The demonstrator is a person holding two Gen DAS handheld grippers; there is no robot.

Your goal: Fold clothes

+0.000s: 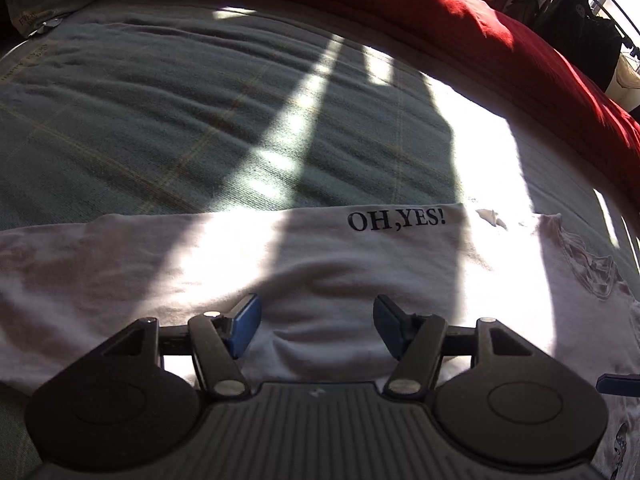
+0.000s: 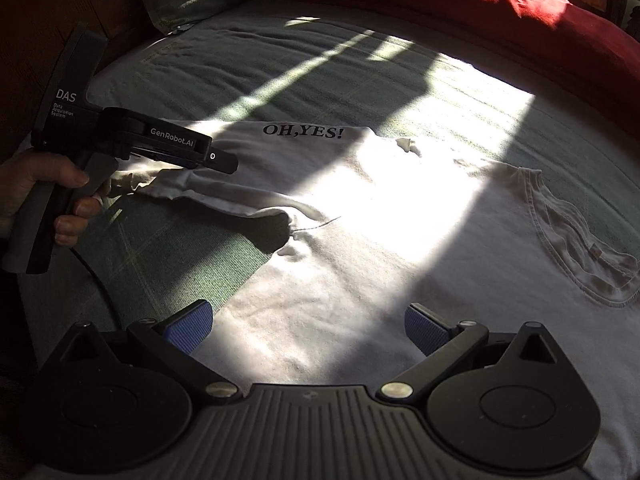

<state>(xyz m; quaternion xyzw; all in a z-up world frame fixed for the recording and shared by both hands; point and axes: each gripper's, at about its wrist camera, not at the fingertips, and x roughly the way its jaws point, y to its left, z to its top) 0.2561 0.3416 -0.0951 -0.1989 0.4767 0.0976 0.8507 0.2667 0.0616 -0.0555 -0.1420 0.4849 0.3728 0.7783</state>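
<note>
White shirt [image 2: 360, 240] lies lengthwise across the bed [image 2: 240, 72], collar [image 2: 568, 240] pointing right; both grippers [image 1: 316, 320] [image 2: 308, 328] hover above it, released.

White T-shirt [image 2: 360, 240]: right side cut off by the frame edge; sunlit centre glared out. Far hanging clothes [image 1: 580, 20] too dark to identify.

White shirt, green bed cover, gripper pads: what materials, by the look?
Shirt: soft matte knit, likely cotton; it rumples, and the collar shows stitching. Bed cover: coarser woven or knit cloth, matte, with faint check lines. Right gripper pads: blue, cross-hatched, probably rubber or soft plastic.
</note>
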